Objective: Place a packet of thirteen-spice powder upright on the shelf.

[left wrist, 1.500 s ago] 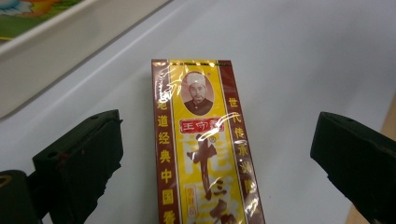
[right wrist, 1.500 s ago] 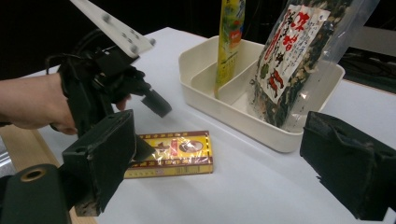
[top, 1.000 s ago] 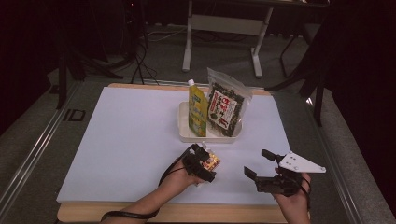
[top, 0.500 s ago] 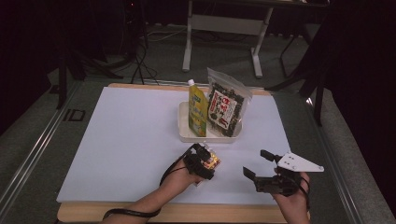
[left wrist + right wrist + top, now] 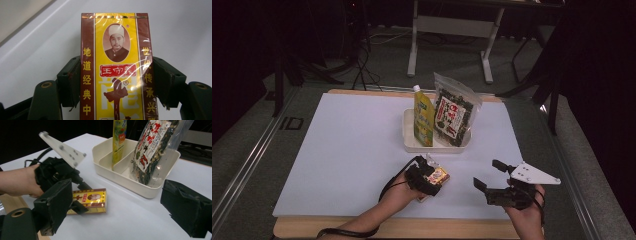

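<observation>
Left gripper [image 5: 116, 82] clamps the yellow box [image 5: 117, 70]; right gripper [image 5: 492, 174] gapes empty

the white table [image 5: 337, 150] is evenly lit against dark surroundings, glare streaks the box [image 5: 117, 70], near jaws blur.

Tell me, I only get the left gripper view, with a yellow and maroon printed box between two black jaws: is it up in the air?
Observer: No. In the right gripper view the yellow and maroon printed box looks to lie flat on the white table.
Operator: Anything near it?
Observer: A cream plastic two-compartment tray, just beyond the box.
Operator: What's in it?
Observer: An upright yellow pouch in one compartment, a clear bag of dark dried greens in the other.
</observation>
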Demonstrator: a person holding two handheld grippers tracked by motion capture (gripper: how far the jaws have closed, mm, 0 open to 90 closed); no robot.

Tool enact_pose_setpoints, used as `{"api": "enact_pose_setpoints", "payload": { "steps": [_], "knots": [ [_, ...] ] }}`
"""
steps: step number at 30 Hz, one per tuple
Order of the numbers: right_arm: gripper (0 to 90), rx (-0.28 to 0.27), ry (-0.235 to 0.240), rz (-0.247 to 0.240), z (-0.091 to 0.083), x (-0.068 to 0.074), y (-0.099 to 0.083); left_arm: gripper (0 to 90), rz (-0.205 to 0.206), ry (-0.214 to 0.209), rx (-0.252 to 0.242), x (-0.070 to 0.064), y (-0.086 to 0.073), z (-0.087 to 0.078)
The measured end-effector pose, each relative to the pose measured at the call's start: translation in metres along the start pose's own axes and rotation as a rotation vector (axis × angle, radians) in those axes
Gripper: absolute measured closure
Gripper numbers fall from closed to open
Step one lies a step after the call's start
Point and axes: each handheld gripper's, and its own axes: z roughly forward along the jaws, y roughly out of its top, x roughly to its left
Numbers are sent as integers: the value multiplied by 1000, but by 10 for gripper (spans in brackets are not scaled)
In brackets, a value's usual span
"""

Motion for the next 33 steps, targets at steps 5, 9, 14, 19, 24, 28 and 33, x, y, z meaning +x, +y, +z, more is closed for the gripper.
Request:
{"api": "enact_pose_setpoints", "payload": {
  "steps": [5,9,14,19,24,28,33],
  "knots": [
    [105,-11,4,6,-1,0,2,320,-7,-22,-42,2,-2,-14],
    [103,-8,10,-1,-2,1,3,320,-13,-5,-86,3,-5,-26],
    [104,2,31,-6,-4,2,4,320,13,30,-134,4,-11,-39],
    [113,-15,31,-20,-4,5,8,320,-9,-4,-164,7,-15,-47],
    [129,-10,53,-55,0,6,11,320,-7,-27,-226,8,-22,-55],
    [130,0,56,-65,4,9,13,320,11,-33,-281,6,-27,-63],
    [121,15,36,-61,9,14,16,320,6,-31,-331,3,-30,-71]
  ]
}}
